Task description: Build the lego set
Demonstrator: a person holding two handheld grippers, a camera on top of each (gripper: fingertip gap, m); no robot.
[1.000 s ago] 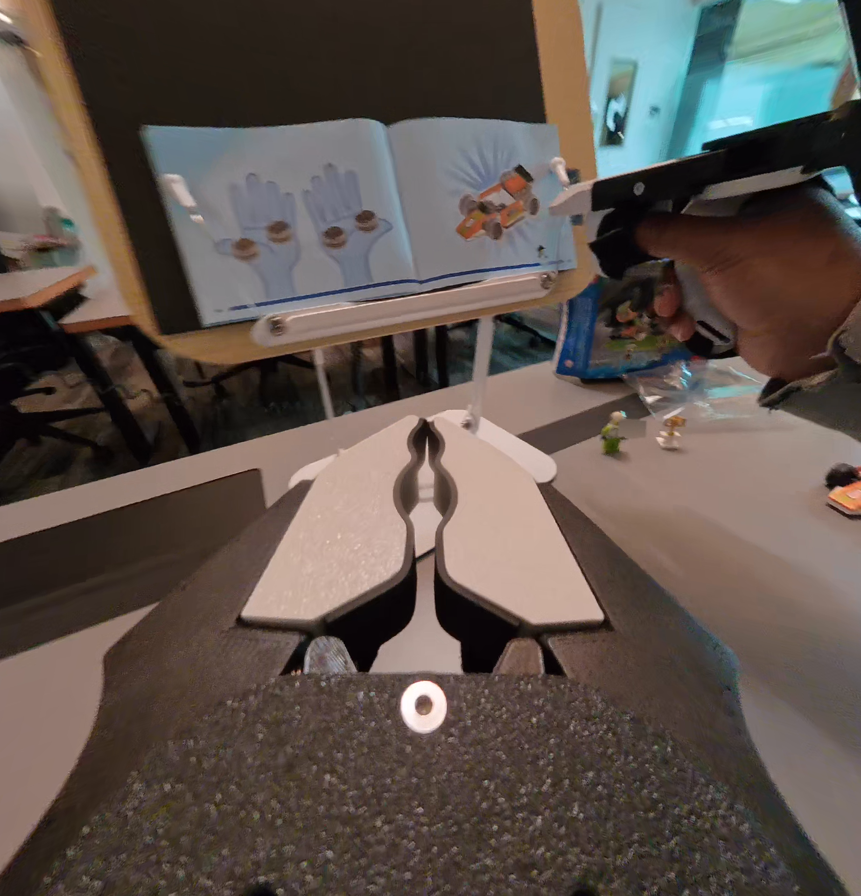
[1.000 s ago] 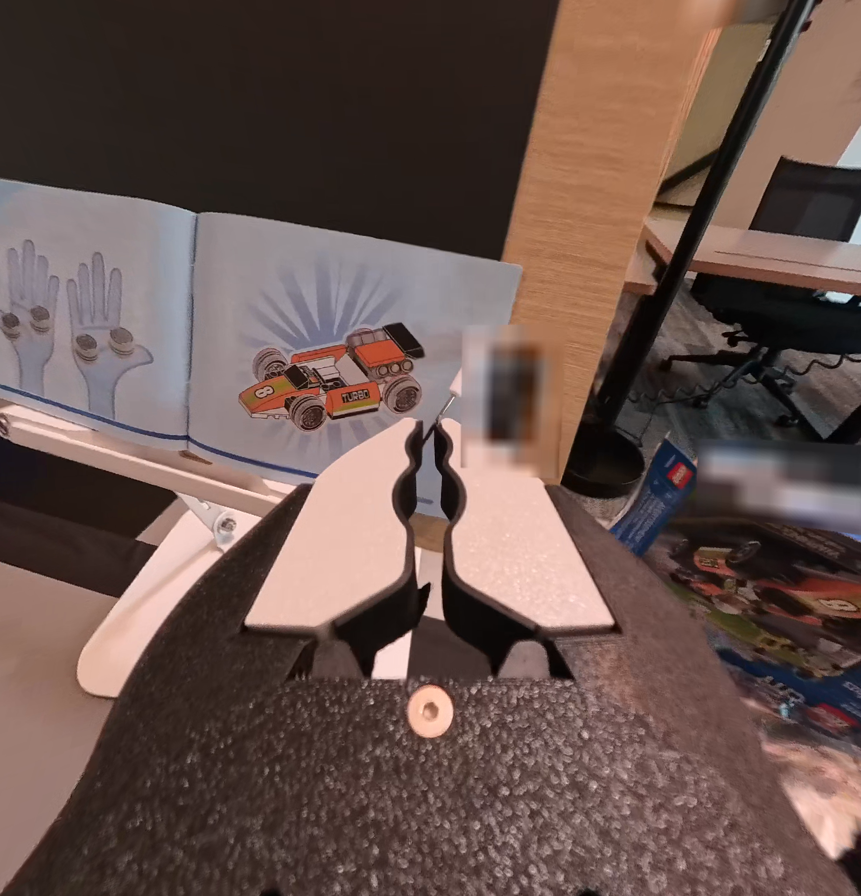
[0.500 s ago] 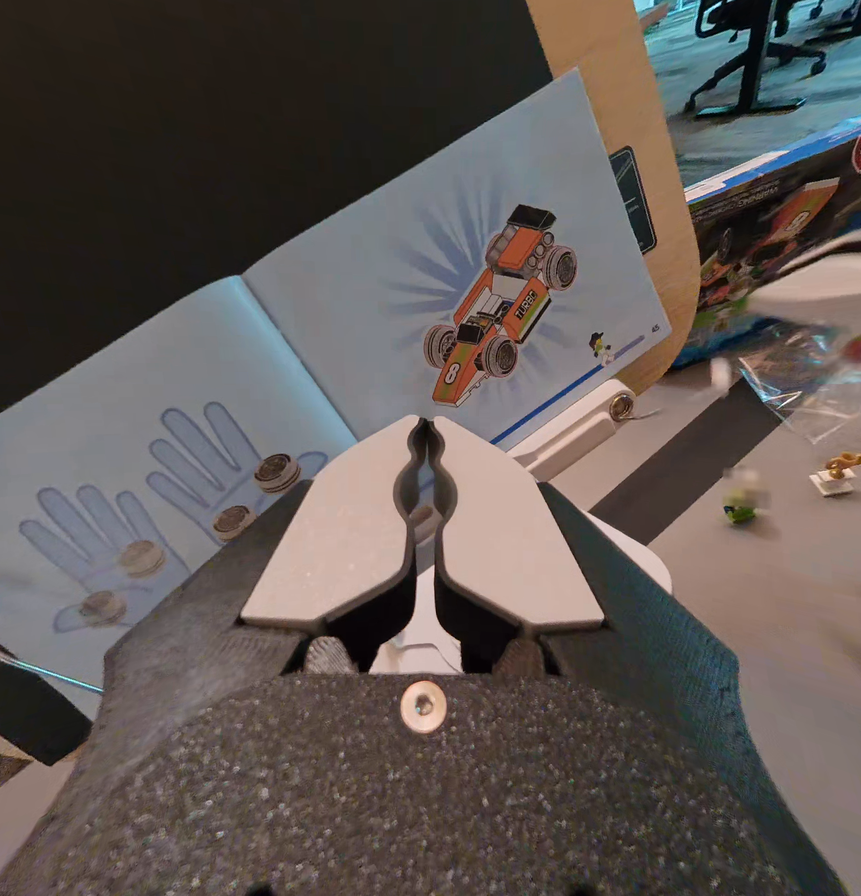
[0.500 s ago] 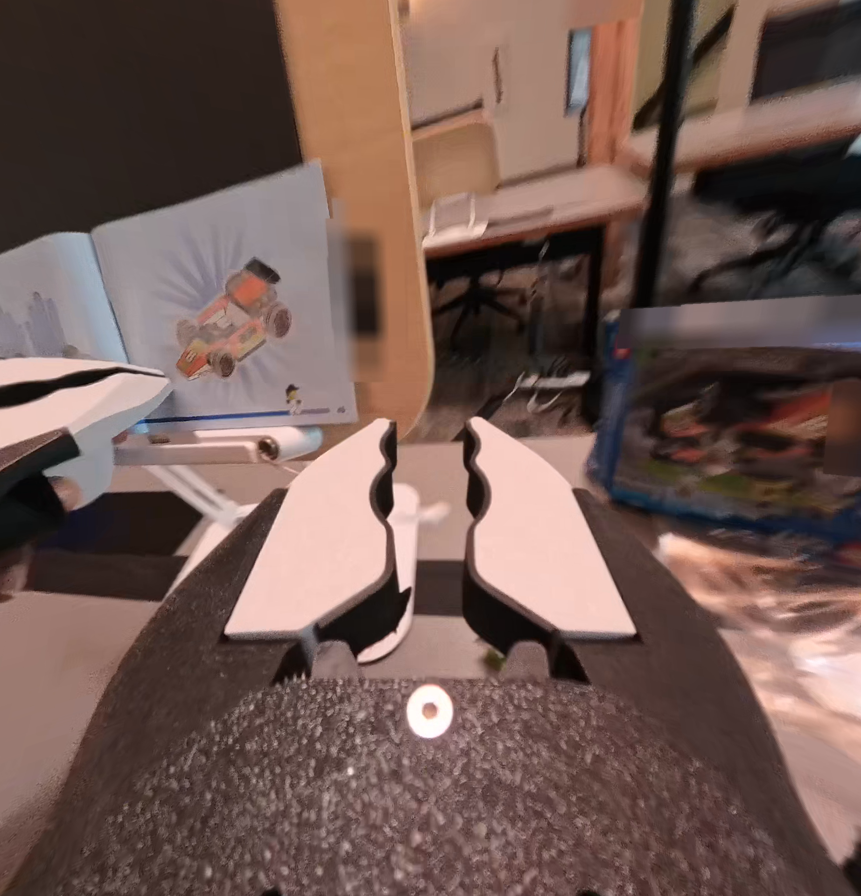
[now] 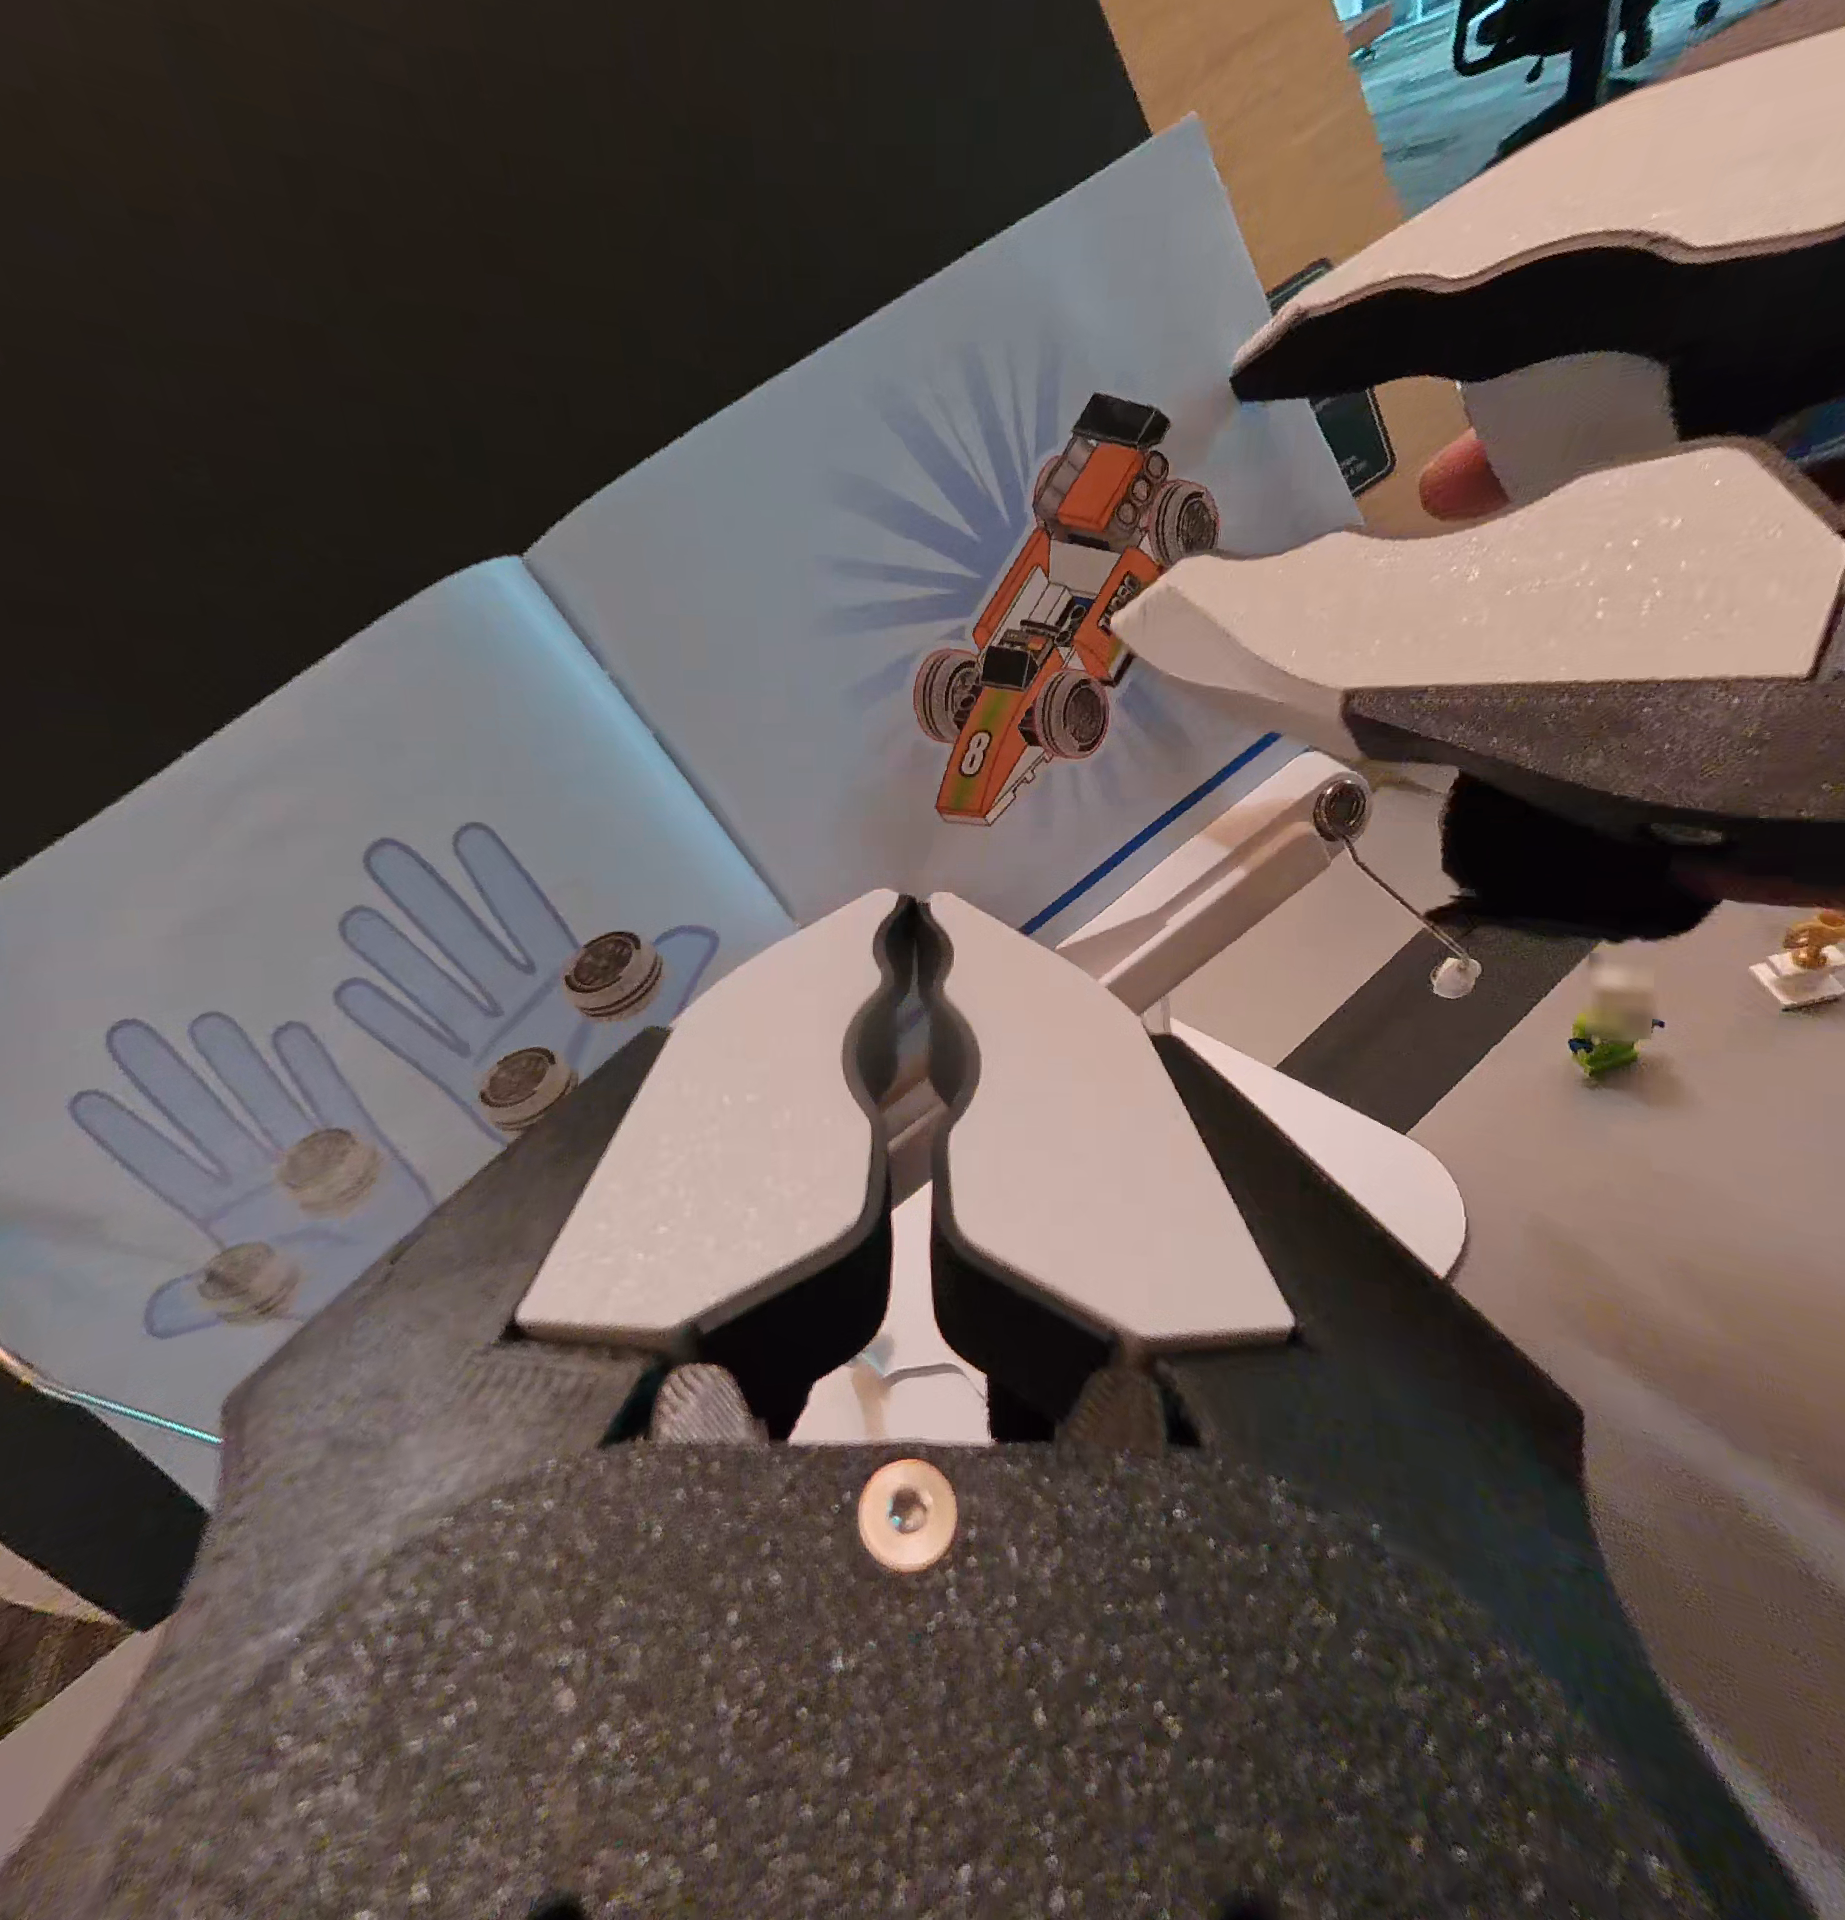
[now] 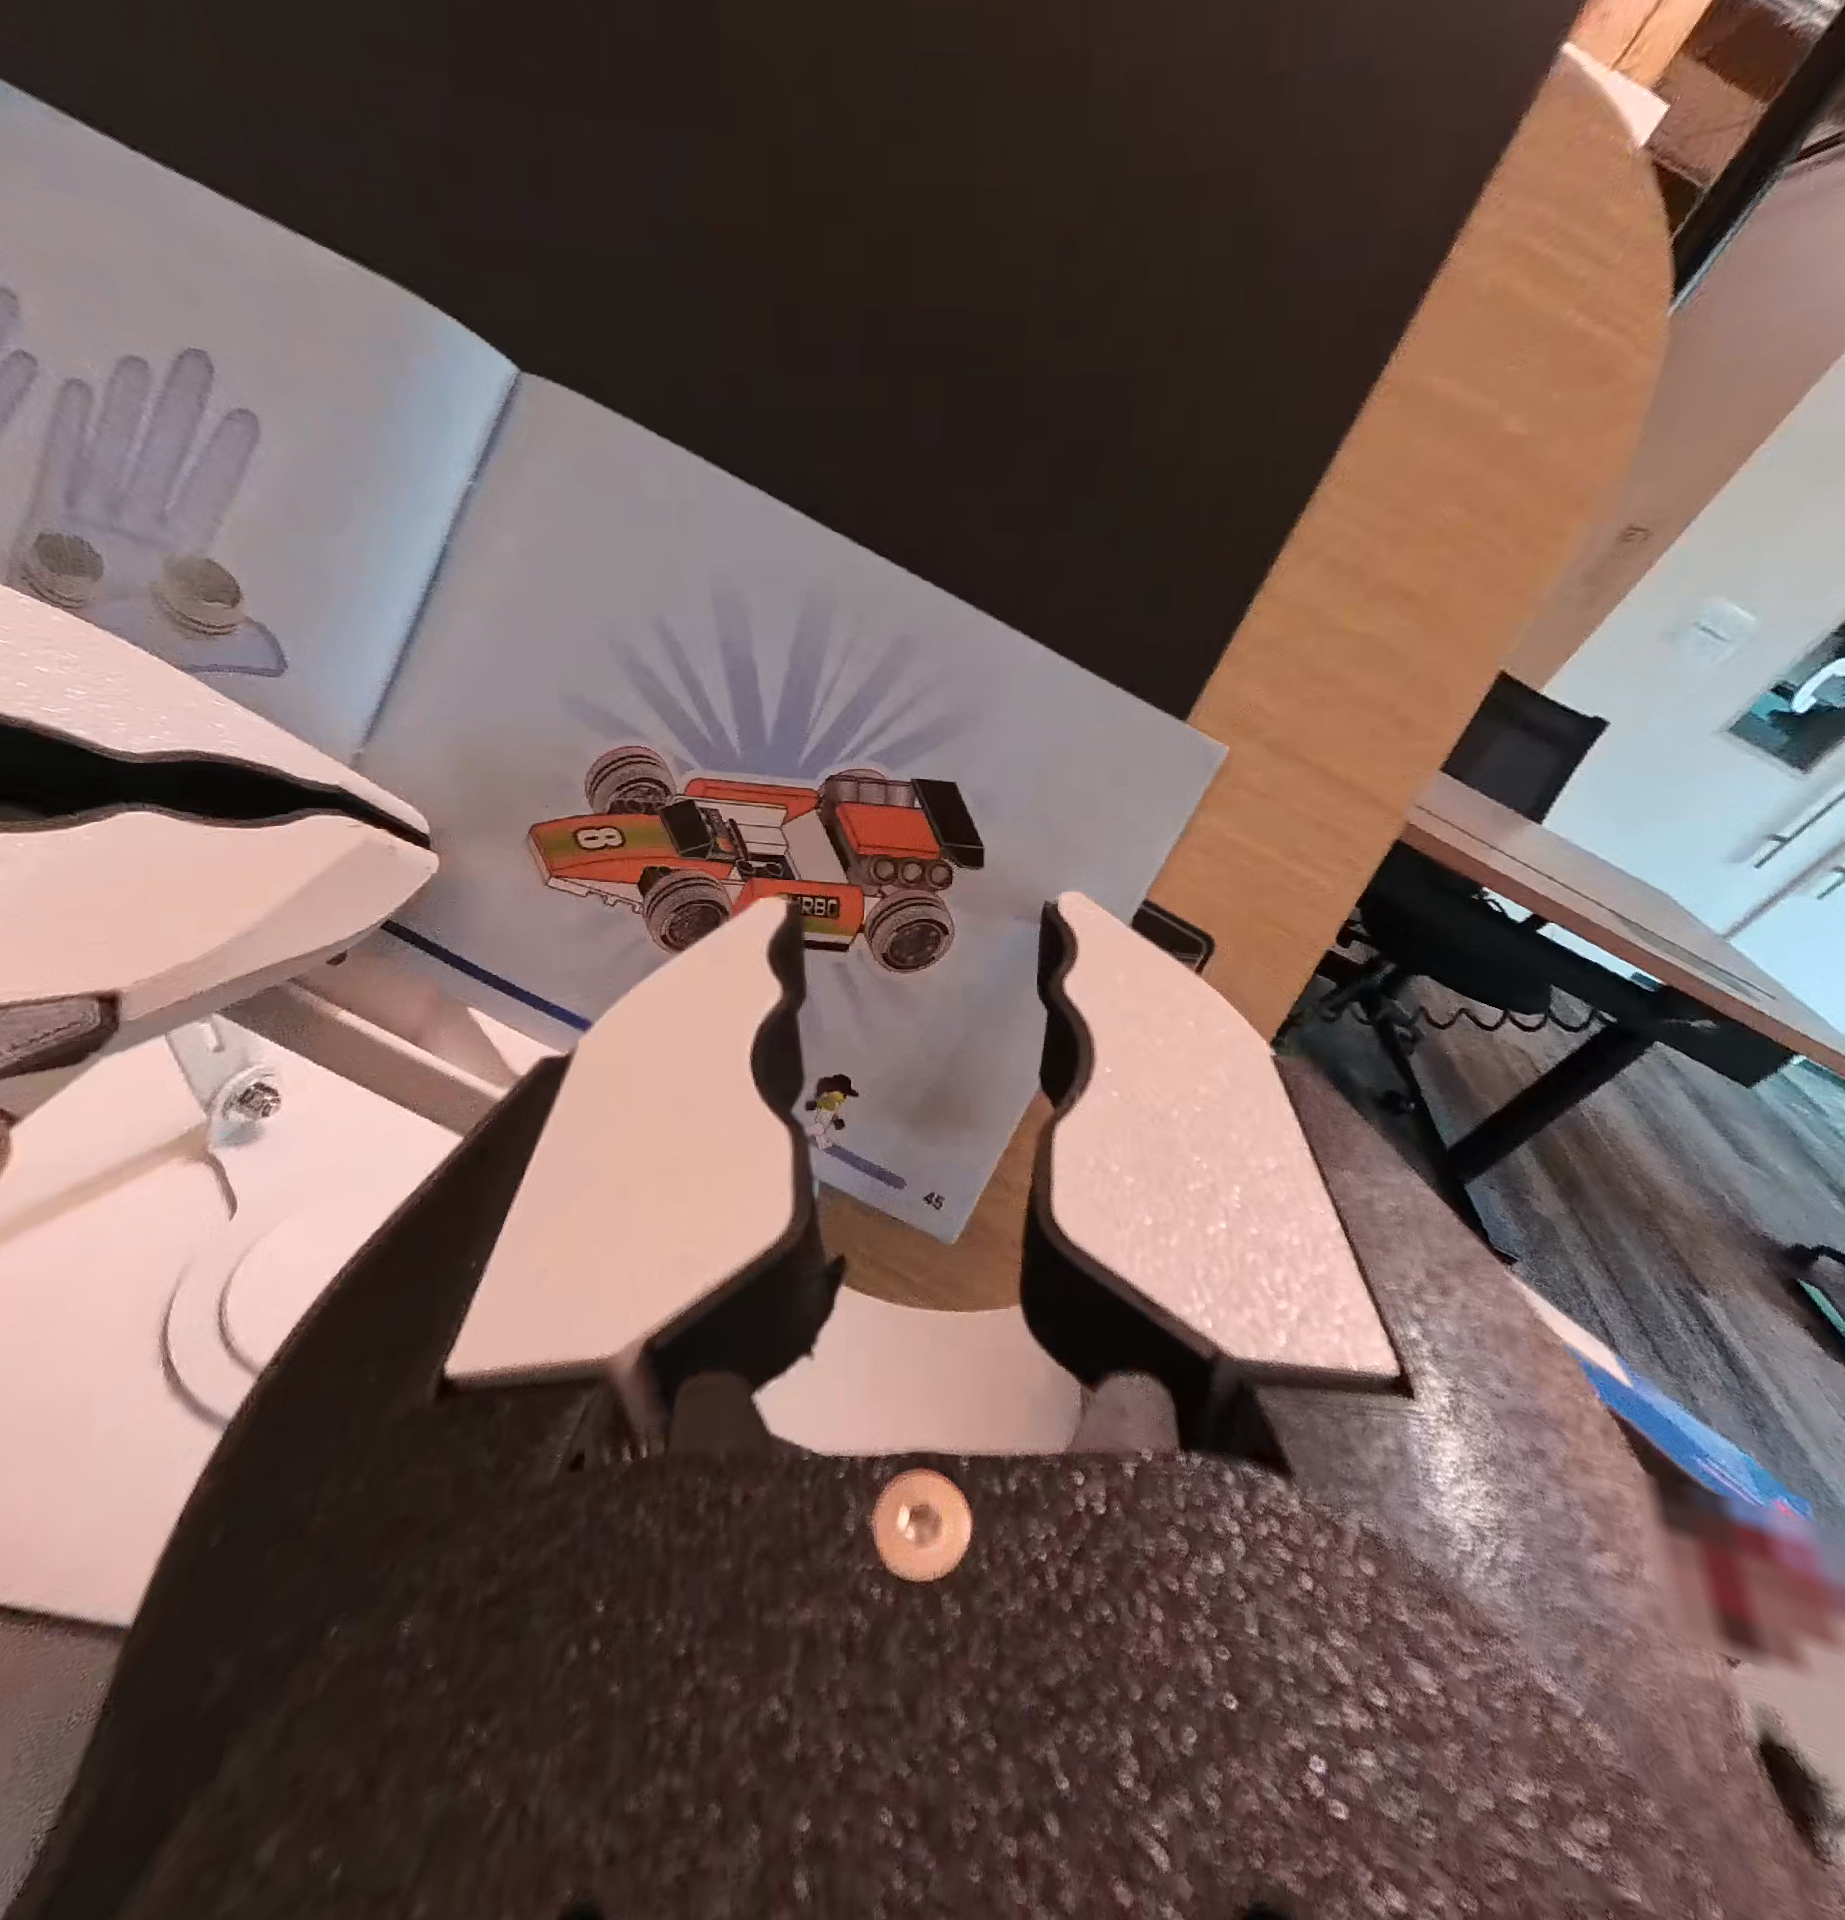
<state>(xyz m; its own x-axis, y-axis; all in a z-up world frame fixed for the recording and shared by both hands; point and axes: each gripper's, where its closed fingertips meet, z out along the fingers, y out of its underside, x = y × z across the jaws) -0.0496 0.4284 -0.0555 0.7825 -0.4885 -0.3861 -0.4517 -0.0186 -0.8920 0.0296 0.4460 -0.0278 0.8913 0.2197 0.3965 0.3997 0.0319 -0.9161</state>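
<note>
I am looking at the light blue paper instruction booklet (image 6: pixel 814 665), which is lying open on a white metal book stand (image 5: pixel 1209 914). Its right page is showing the finished orange toy race car, so I think the build is at its last step or close to done. The built car itself is not showing in my views right now, so I cannot tell what is left.

My right gripper (image 6: pixel 913 914) is reaching toward that page with its white fingers spread apart and holding nothing. My left gripper (image 5: pixel 913 912) is pointing at the stand with its fingers pressed together and empty.

A small green toy figure (image 5: pixel 1609 1044) and a tiny gold trophy piece (image 5: pixel 1806 951) are standing on the grey table (image 5: pixel 1624 1299).
</note>
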